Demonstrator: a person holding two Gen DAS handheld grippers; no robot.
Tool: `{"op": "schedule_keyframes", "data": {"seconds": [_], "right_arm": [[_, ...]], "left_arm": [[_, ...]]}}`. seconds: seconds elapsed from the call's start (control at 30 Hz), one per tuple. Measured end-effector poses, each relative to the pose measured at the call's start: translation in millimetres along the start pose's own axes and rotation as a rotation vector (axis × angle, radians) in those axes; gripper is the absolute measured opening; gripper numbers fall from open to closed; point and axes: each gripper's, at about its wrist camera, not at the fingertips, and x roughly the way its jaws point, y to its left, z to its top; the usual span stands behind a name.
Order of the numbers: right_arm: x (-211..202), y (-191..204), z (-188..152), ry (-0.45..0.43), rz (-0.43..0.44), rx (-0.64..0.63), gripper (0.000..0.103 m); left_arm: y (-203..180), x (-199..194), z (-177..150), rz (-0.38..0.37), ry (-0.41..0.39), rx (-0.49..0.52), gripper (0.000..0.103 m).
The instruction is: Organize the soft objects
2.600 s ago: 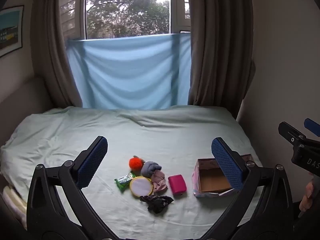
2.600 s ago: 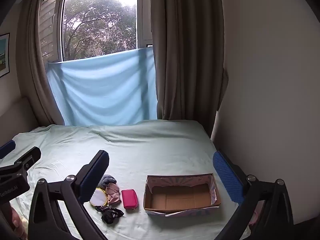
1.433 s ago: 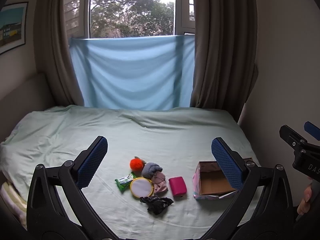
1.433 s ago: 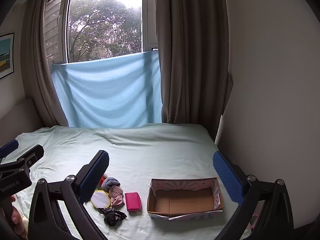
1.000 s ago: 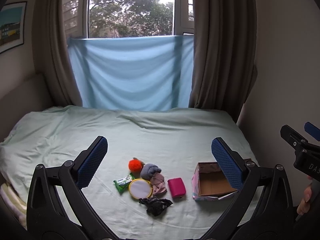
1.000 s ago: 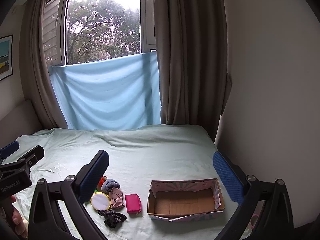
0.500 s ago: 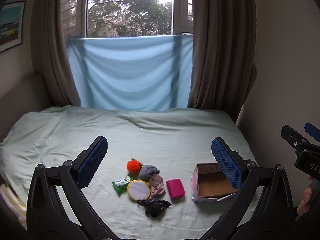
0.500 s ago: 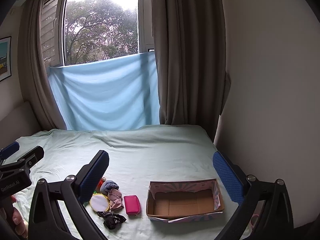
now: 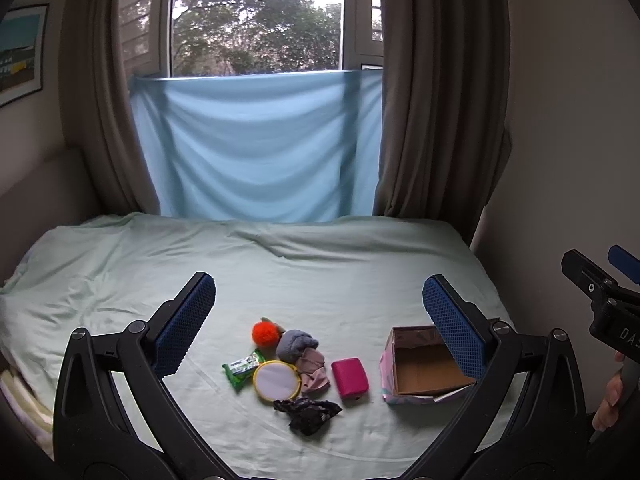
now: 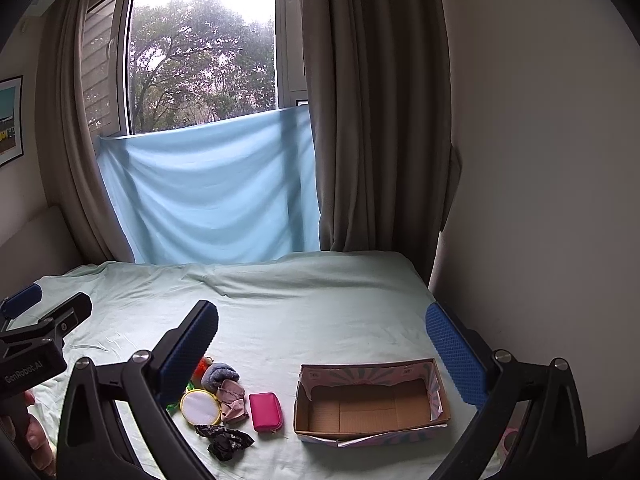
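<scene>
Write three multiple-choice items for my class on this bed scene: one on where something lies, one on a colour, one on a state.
1. Where does the pink pouch lie?
A. inside the box
B. on the sheet beside the box
C. on the windowsill

2. What colour is the rim of the round hoop?
A. yellow
B. red
C. black

3. What state is the cardboard box in?
A. taped shut
B. crushed flat
C. open, nothing inside

Answers: 1 B, sheet shows between pouch and box. 2 A, a yellow ring frames white cloth. 3 C, its bare brown floor is visible.
</scene>
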Motion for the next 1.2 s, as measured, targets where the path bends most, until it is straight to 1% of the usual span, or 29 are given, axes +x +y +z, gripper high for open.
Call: {"op": "schedule_keyframes", "data": {"seconds": [0.4, 0.83, 0.97, 1.1, 1.2], "right_arm": [[0, -4, 1, 0.004, -0.003, 0.016, 0.103], [-2, -4, -1, -0.003, 0.003, 0.004, 0.103], [1, -6, 1, 0.003, 0.015, -0.001, 0.103], [9, -5, 2, 0.031, 0.059, -0.008, 0.103], [17, 2, -5, 0.043, 0.091, -0.026, 0.103]], "left_arm": [[0, 0, -3, -0.008, 0.004, 0.001, 0.103], [3, -5, -2, -0.02, -0.013, -0.014, 0.103], [12, -7, 0, 0.011, -0.009, -0.027, 0.103], [30, -3, -2, 0.045, 0.017, -0.042, 0.103], [51, 3, -14, 0.063, 0.031, -0.068, 0.103]]}}
